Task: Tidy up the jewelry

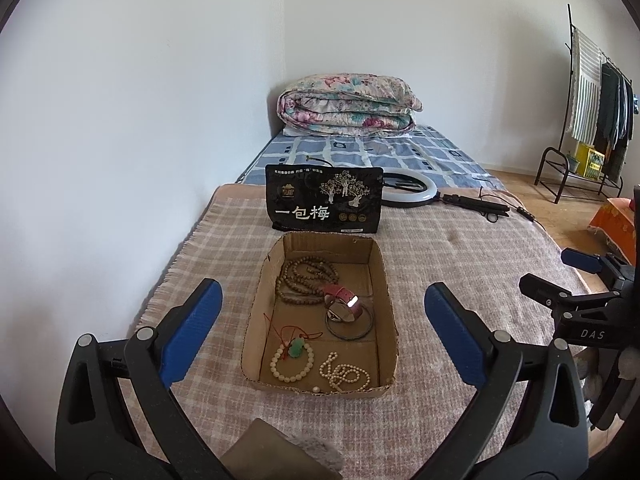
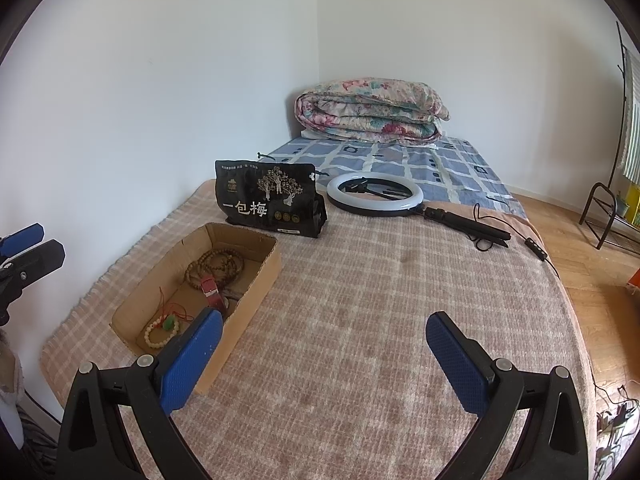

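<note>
A shallow cardboard box (image 1: 384, 276) lies on the plaid blanket. It holds brown wooden beads (image 1: 306, 282), a red-strapped watch (image 1: 345, 303), a dark bangle (image 1: 351, 326), a cream bead bracelet (image 1: 292, 362) with a green pendant (image 1: 296, 347) on red cord, and a pearl necklace (image 1: 345, 376). My left gripper (image 1: 322, 336) is open, just in front of the box. My right gripper (image 2: 324, 360) is open and empty over bare blanket, to the right of the box (image 2: 264, 268). The right gripper also shows at the left wrist view's right edge (image 1: 560, 280).
A black snack bag (image 1: 324, 200) stands behind the box. A ring light (image 2: 374, 196) with its folded stand and cable lies further back. A folded floral quilt (image 1: 348, 106) sits at the bed's far end. A clothes rack (image 1: 592, 120) stands on the floor at right.
</note>
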{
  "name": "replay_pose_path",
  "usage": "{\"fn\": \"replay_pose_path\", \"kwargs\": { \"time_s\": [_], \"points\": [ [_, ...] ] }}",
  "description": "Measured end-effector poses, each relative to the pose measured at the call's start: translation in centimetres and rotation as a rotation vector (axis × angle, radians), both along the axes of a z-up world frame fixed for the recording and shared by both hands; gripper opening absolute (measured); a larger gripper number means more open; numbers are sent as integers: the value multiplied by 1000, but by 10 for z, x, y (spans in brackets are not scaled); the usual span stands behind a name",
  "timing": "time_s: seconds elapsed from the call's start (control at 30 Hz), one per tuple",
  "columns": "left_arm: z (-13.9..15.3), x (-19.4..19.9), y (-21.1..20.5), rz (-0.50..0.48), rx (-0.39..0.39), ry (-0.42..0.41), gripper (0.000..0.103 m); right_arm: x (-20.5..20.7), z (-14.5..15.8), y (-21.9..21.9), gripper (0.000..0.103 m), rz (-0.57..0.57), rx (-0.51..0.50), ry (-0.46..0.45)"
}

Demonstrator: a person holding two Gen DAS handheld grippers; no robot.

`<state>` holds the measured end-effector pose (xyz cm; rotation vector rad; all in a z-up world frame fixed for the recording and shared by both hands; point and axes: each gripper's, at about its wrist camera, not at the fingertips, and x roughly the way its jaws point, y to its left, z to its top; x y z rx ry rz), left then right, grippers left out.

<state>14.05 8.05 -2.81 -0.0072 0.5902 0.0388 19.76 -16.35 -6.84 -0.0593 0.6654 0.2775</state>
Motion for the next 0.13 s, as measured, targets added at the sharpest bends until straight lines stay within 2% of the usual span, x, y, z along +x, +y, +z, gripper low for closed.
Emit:
{"fn": "replay_pose_path", "kwargs": {
  "time_s": [0.13],
  "points": [
    [0,-3,-2,24,29,-24,103,1,-2,0,103,1,1,6]
  ]
}}
